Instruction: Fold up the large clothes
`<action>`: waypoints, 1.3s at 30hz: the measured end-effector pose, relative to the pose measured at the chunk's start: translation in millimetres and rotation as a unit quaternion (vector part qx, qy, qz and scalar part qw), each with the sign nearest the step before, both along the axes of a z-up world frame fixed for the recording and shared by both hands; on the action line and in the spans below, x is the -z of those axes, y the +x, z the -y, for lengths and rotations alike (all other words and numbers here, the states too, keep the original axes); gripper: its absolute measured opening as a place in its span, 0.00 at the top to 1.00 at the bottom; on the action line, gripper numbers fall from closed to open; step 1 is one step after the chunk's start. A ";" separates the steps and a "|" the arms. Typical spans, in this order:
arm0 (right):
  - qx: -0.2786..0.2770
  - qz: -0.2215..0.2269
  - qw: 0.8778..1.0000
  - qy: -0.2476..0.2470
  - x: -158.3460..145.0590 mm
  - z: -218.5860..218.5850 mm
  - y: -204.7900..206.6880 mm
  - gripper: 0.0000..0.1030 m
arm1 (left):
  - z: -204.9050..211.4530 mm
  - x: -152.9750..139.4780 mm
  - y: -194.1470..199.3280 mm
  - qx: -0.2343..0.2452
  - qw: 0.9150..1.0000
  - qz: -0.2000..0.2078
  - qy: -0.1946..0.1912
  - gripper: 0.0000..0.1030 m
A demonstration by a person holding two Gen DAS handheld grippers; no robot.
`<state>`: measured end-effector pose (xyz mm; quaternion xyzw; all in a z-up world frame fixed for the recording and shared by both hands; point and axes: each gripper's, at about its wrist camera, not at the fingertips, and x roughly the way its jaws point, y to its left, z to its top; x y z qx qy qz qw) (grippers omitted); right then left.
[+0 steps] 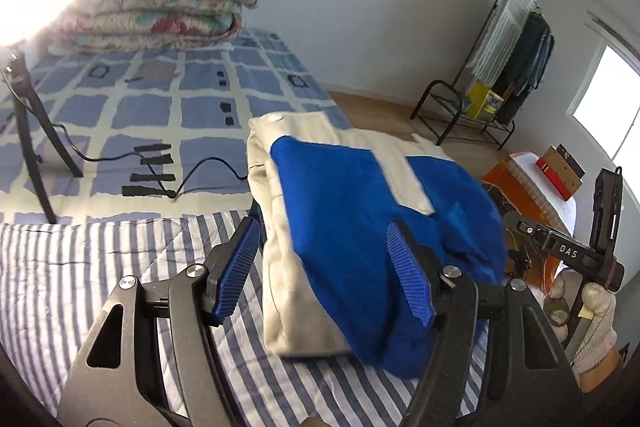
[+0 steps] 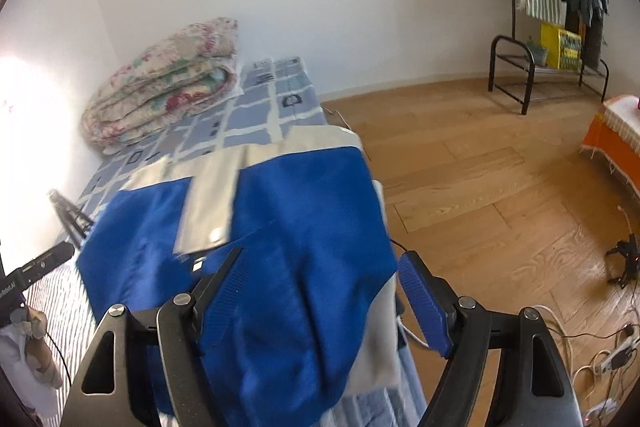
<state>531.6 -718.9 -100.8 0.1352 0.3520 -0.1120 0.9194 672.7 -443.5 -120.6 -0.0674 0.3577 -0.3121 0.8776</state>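
Garment: folded blue-and-beige jacket [image 1: 360,227] on the bed's striped quilt [image 1: 80,267].
Left gripper [image 1: 324,275]: fingers wide, empty.
Right gripper [image 2: 320,291]: fingers wide, empty; "DAS" legible at 3 o'clock in left view.

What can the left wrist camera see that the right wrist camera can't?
Only the left wrist view shows the window, a red box and black tape strips on the checked sheet.

Only the right wrist view shows the white power strip and cables on the wooden floor.

Both show the blue and beige garment, folded on the bed, the floral quilt and the clothes rack.
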 end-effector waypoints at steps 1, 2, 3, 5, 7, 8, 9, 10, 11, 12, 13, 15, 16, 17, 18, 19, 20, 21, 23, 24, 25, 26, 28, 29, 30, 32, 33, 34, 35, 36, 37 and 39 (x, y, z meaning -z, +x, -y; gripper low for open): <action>-0.002 0.002 1.000 -0.005 -4.5 -5.5 -6.2 0.23 | -1.5 -6.0 -7.8 0.002 1.000 0.004 -0.001 0.33; -0.005 0.006 1.000 -0.008 -12.2 -12.8 -13.7 0.23 | -5.8 -14.8 -17.8 0.006 1.000 0.011 -0.001 0.33; -0.007 0.011 1.000 -0.011 -18.9 -18.9 -19.2 0.23 | -8.8 -20.8 -25.7 0.007 1.000 0.017 0.000 0.33; -0.009 0.022 1.000 -0.012 -31.8 -28.5 -33.0 0.23 | -16.4 -33.9 -42.7 0.009 1.000 0.027 -0.003 0.33; -0.010 0.032 0.999 -0.008 -43.7 -38.4 -49.1 0.23 | -28.2 -49.5 -64.2 0.011 0.999 0.035 -0.002 0.33; -0.012 0.035 0.999 -0.008 -48.4 -42.9 -55.5 0.23 | -33.2 -57.5 -74.9 0.011 0.999 0.040 -0.002 0.33; -0.013 0.040 0.999 -0.013 -58.1 -51.4 -67.2 0.23 | -38.6 -64.9 -85.3 0.011 0.999 0.046 -0.002 0.33; -0.014 0.044 0.999 -0.013 -63.0 -56.5 -74.9 0.23 | -44.0 -71.7 -95.7 0.011 0.999 0.052 -0.002 0.33; -0.020 0.050 0.998 -0.011 -70.4 -63.3 -84.8 0.23 | -51.3 -79.9 -109.4 0.009 0.998 0.059 -0.003 0.33; -0.023 0.056 0.998 -0.010 -77.6 -71.1 -96.9 0.23 | -57.6 -86.2 -121.4 0.010 0.998 0.061 -0.005 0.33; -0.022 0.058 0.998 -0.012 -84.0 -79.2 -109.7 0.23 | -64.5 -93.5 -135.2 0.012 0.998 0.063 -0.007 0.33; -0.030 0.063 0.997 -0.016 -94.7 -95.8 -134.8 0.23 | -75.1 -103.5 -158.7 0.014 0.998 0.067 -0.006 0.33; -0.030 0.062 0.997 -0.021 -99.0 -103.5 -145.7 0.23 | -80.8 -109.3 -172.6 0.016 0.997 0.071 -0.005 0.33; -0.034 0.064 0.997 -0.027 -103.7 -112.3 -158.0 0.23 | -85.8 -114.0 -186.2 0.016 0.997 0.077 -0.002 0.33; -0.037 0.064 0.997 -0.037 -107.7 -121.5 -170.7 0.23 | -90.6 -118.3 -197.7 0.016 0.996 0.082 -0.001 0.33; -0.035 0.063 0.996 -0.046 -111.1 -129.8 -181.7 0.23 | -97.6 -123.4 -212.2 0.017 0.996 0.087 -0.002 0.33; -0.036 0.063 0.996 -0.054 -115.0 -138.5 -193.6 0.23 | -103.6 -127.4 -224.4 0.016 0.996 0.089 -0.005 0.33; -0.038 0.066 0.995 -0.059 -118.3 -146.8 -206.2 0.22 | -110.2 -130.8 -235.5 0.015 0.996 0.090 -0.008 0.33; -0.037 0.068 0.995 -0.063 -122.1 -159.3 -225.9 0.19 | -122.7 -135.0 -255.8 0.011 0.996 0.087 -0.015 0.33; -0.037 0.069 0.995 -0.063 -124.7 -168.6 -239.6 0.19 | -129.8 -136.7 -267.2 0.009 0.996 0.087 -0.015 0.33; -0.038 0.070 0.995 -0.064 -125.3 -172.7 -246.5 0.19 | -136.0 -138.1 -278.4 0.005 0.996 0.090 -0.011 0.33; -0.037 0.072 0.994 -0.067 -126.4 -179.9 -257.4 0.19 | -139.5 -139.1 -285.6 0.003 0.996 0.092 -0.009 0.33; -0.033 0.076 0.994 -0.072 -127.1 -193.6 -278.1 0.15 | -148.7 -140.1 -304.7 0.002 0.996 0.094 -0.004 0.33; -0.031 0.078 0.994 -0.073 -127.5 -198.0 -284.9 0.15 | -152.2 -139.7 -310.8 0.001 0.996 0.094 -0.003 0.33; -0.029 0.079 0.994 -0.072 -127.4 -203.5 -295.1 0.15 | -156.2 -138.8 -320.7 0.002 0.995 0.095 0.000 0.33; -0.024 0.086 0.994 -0.064 -126.6 -208.5 -308.7 0.13 | -162.1 -135.9 -335.4 -0.001 0.995 0.095 0.008 0.33; -0.021 0.089 0.994 -0.063 -125.8 -211.6 -316.0 0.11 | -166.0 -133.8 -344.1 0.000 0.996 0.094 0.010 0.32; -0.020 0.091 0.994 -0.062 -125.9 -213.9 -321.0 0.11 | -169.6 -132.0 -352.7 -0.001 0.995 0.094 0.012 0.31; -0.018 0.092 0.994 -0.060 -124.9 -216.6 -327.9 0.11 | -172.9 -130.7 -359.7 -0.004 0.995 0.096 0.014 0.29; -0.017 0.093 0.994 -0.058 -124.1 -218.8 -333.7 0.10 | -175.1 -129.8 -366.5 -0.006 0.995 0.099 0.015 0.25; -0.016 0.096 0.994 -0.055 -123.3 -221.2 -340.1 0.07 | -177.5 -128.0 -372.6 -0.006 0.995 0.100 0.016 0.24; -0.016 0.100 0.993 -0.059 -122.7 -227.0 -351.5 0.03 | -179.0 -126.8 -387.0 -0.006 0.994 0.103 0.022 0.22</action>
